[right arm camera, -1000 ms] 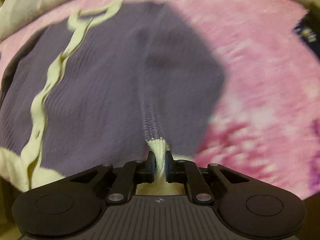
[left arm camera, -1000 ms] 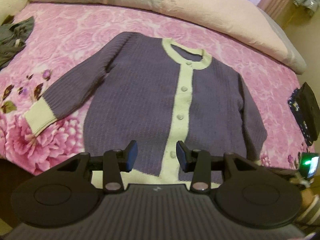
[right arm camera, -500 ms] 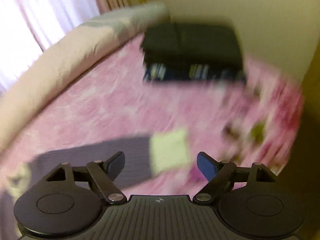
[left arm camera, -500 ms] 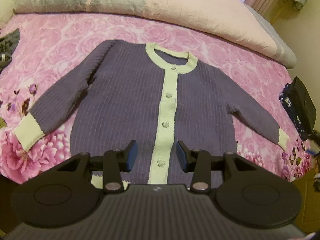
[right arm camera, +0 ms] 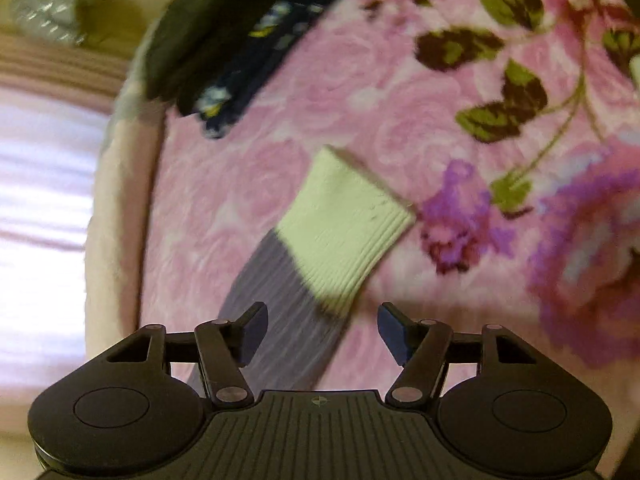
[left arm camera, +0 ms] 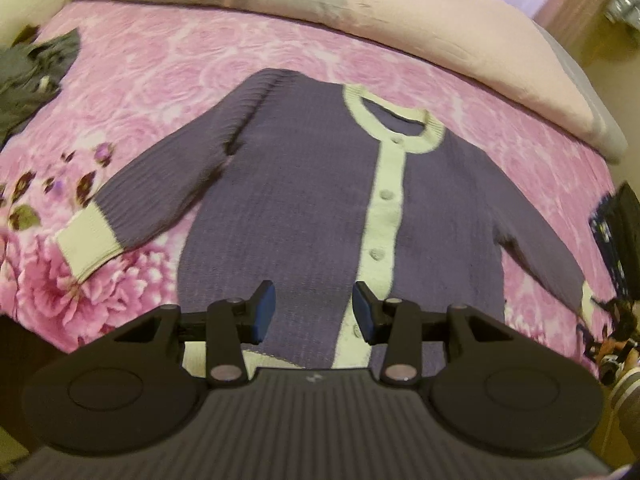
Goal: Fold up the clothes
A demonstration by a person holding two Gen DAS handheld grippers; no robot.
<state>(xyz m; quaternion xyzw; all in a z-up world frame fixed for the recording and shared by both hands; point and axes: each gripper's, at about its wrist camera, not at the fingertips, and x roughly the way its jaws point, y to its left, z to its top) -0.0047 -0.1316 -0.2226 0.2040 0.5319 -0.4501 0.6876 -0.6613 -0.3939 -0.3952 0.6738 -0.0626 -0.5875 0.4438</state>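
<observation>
Spreading purple cardigan (left arm camera: pixel 304 208) flat on bed (left arm camera: pixel 168 80), buttons up. Right tool (right arm camera: pixel 322 330) jaws just been closing, nothing between pads, above cuff (right arm camera: pixel 344 224). Left tool (left arm camera: pixel 315 312) half-open, empty, over hem. Advice: smooth sleeves before folding.

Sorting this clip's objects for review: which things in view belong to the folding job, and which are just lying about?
Part of the job:
- purple cardigan, spread flat, buttoned
- its cream cuff, ahead of the open right tongs
- left tongs, open over the hem

Lying about:
- grey garment
- dark folded pile
- pale duvet
- pink floral bedspread
</observation>
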